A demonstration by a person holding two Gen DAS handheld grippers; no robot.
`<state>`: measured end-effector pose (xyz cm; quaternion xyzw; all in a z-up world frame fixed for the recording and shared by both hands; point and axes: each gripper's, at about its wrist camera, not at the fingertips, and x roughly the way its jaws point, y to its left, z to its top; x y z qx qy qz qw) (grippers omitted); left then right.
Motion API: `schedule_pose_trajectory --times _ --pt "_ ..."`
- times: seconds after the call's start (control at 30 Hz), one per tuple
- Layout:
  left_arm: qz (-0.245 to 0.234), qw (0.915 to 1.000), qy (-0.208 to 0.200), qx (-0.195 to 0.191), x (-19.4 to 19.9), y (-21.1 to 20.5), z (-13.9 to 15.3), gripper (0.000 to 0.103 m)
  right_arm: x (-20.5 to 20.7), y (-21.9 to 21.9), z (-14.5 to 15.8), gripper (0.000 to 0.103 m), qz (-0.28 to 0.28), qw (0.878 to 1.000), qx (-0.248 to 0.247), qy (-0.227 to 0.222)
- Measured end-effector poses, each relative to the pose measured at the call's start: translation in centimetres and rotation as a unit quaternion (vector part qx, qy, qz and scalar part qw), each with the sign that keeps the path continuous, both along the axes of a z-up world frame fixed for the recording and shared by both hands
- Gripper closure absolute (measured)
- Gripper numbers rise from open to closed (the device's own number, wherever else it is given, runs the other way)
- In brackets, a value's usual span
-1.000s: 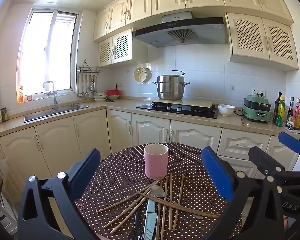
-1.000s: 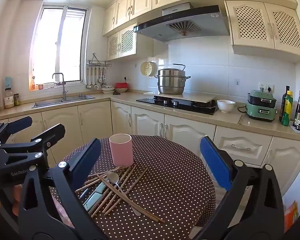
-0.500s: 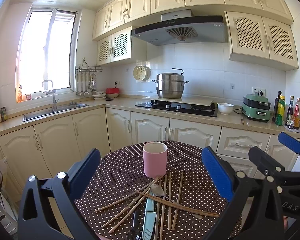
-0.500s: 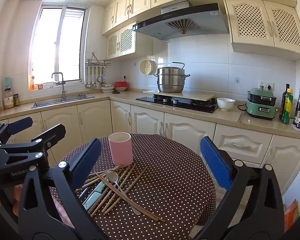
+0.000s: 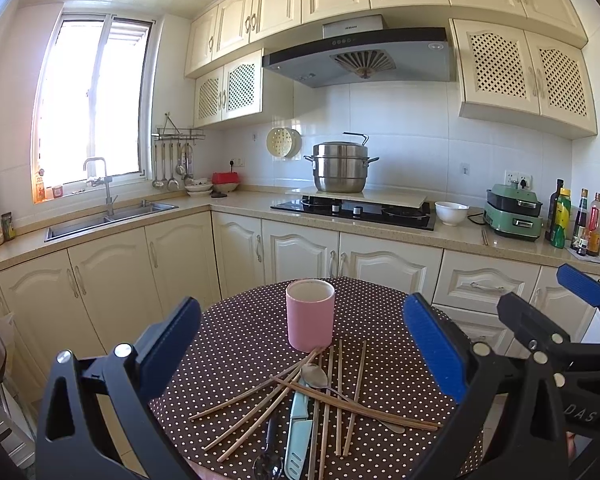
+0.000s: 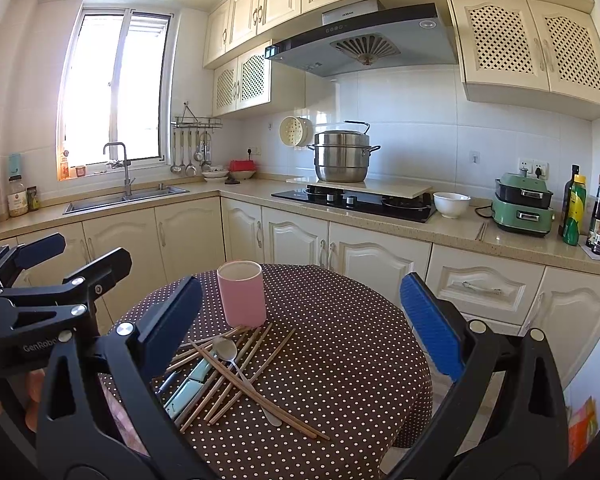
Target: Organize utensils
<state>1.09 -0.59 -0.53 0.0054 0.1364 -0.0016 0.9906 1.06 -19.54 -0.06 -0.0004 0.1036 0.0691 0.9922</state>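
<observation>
A pink cup (image 5: pixel 310 315) stands upright on the round dotted table (image 5: pixel 236 344); it also shows in the right wrist view (image 6: pixel 241 294). In front of it lies a loose pile of wooden chopsticks (image 5: pixel 260 404), a metal spoon (image 5: pixel 315 376), a pale green sheathed knife (image 5: pixel 298 436) and a dark utensil (image 5: pixel 269 452). The pile shows in the right wrist view too, with the chopsticks (image 6: pixel 256 360) and the spoon (image 6: pixel 225 349). My left gripper (image 5: pixel 302 342) is open and empty above the pile. My right gripper (image 6: pixel 300 312) is open and empty, to the right of the pile.
Kitchen counters run behind the table, with a sink (image 5: pixel 108 216), a hob with a steel pot (image 5: pixel 341 168), a white bowl (image 5: pixel 451 212), a green appliance (image 5: pixel 514 216) and bottles (image 5: pixel 576 220). The table edge drops off to the right (image 6: pixel 420 380).
Both views have shifted only slightly; the cup and pile sit marginally lower in frame. Nothing was taken hold of or moved.
</observation>
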Motion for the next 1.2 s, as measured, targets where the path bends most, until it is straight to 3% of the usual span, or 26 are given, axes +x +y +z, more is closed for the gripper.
schedule_pose_trajectory --times 1.2 --pt "0.004 0.9999 0.013 0.004 0.05 -0.15 -0.15 0.004 0.32 -0.24 -0.24 0.006 0.004 1.0 0.005 0.018"
